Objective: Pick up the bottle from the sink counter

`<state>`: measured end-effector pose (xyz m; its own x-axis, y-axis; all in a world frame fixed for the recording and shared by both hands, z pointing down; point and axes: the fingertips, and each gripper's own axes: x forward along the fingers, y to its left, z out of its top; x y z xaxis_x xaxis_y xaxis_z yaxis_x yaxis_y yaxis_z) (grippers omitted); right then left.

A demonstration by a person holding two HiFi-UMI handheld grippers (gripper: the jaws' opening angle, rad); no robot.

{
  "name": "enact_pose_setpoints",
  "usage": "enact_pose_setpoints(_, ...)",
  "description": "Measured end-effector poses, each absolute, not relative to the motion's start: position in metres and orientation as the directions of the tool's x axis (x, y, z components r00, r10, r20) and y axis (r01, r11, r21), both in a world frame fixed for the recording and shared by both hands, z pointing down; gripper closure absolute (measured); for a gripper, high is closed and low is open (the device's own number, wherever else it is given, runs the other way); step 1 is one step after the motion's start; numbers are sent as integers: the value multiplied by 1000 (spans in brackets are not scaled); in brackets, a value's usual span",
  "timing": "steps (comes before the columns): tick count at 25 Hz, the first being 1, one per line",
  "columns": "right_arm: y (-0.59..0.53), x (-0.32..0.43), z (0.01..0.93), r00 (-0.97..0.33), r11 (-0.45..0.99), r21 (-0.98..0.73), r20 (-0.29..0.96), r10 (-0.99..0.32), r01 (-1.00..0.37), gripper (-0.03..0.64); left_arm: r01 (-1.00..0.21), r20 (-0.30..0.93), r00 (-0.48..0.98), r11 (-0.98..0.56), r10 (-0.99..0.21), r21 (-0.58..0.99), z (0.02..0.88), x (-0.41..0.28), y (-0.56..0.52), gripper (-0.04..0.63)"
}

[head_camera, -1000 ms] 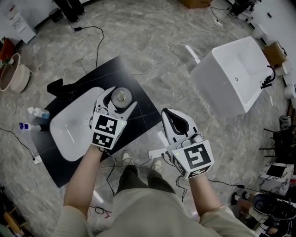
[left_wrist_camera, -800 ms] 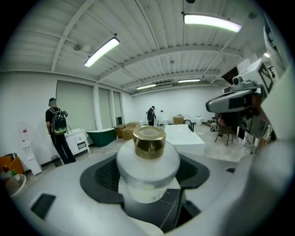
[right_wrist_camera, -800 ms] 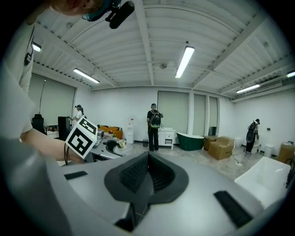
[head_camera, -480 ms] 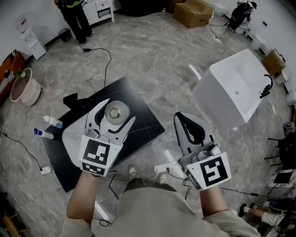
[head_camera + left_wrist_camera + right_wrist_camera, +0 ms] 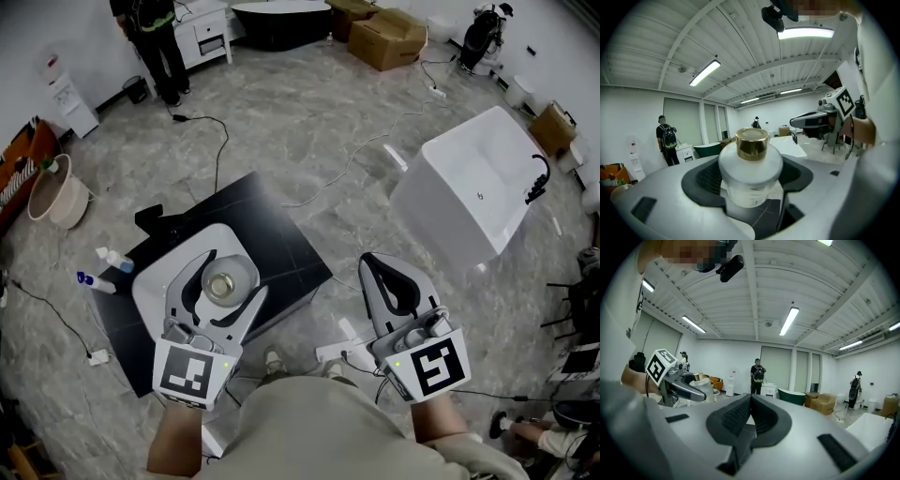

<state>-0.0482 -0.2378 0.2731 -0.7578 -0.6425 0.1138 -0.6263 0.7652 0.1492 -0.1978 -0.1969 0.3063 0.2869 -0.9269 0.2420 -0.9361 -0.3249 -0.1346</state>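
One squat frosted bottle (image 5: 750, 176), gold cap, clamped in the left tongs (image 5: 232, 275); right tongs (image 5: 370, 264) pinched together. Two small bottles (image 5: 113, 259) lie well left.

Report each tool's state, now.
Left tool: closed on the bottle.
Right tool: closed, holding nothing.

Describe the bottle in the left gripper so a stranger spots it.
Find the black sink counter with its white basin. Over the basin, the left gripper is shut on a squat frosted-white bottle. Its gold cap sets it apart from the two slim bottles by the counter's left edge.
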Motion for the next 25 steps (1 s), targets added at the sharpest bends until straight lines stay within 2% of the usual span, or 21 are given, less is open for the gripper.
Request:
enact_pose_setpoints(12,-221,-40,327,-779,804,78,210,-591,-590,620,-935,367,313,-353,-876,-46,371,-177,-178,264)
enact_pose_setpoints(25,-215,-40,340,-790,819,60,233,-567,-570,620,-930,379,327,-366,-866,-33,379,-160,-171,264)
